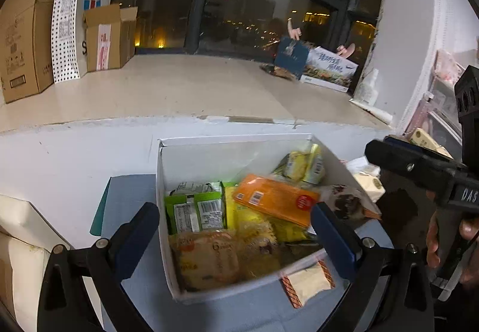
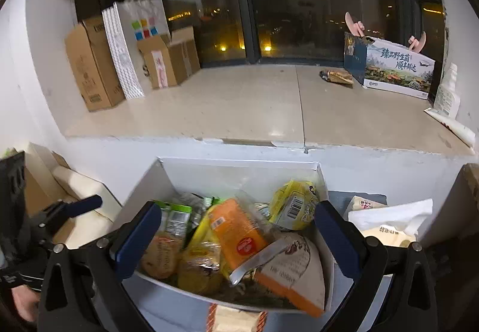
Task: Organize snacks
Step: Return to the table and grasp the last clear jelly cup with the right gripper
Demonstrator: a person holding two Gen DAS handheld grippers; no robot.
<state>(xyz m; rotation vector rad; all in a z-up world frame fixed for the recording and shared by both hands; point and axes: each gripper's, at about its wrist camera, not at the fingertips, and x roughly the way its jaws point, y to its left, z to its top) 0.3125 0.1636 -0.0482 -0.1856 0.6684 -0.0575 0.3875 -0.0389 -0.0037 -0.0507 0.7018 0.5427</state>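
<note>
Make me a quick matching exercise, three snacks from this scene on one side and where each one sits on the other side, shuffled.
Things:
1. orange packet
2. green packets
3. striped-edge packet

Places:
A. on the surface outside the white box's near wall
B. inside the box, by its left wall
C. on top of the pile, around the middle of the box

Pairs: 1-C, 2-B, 3-A

We are looking down close from both wrists, facing the window, sharing the white box (image 1: 167, 182) (image 2: 239, 170).
</note>
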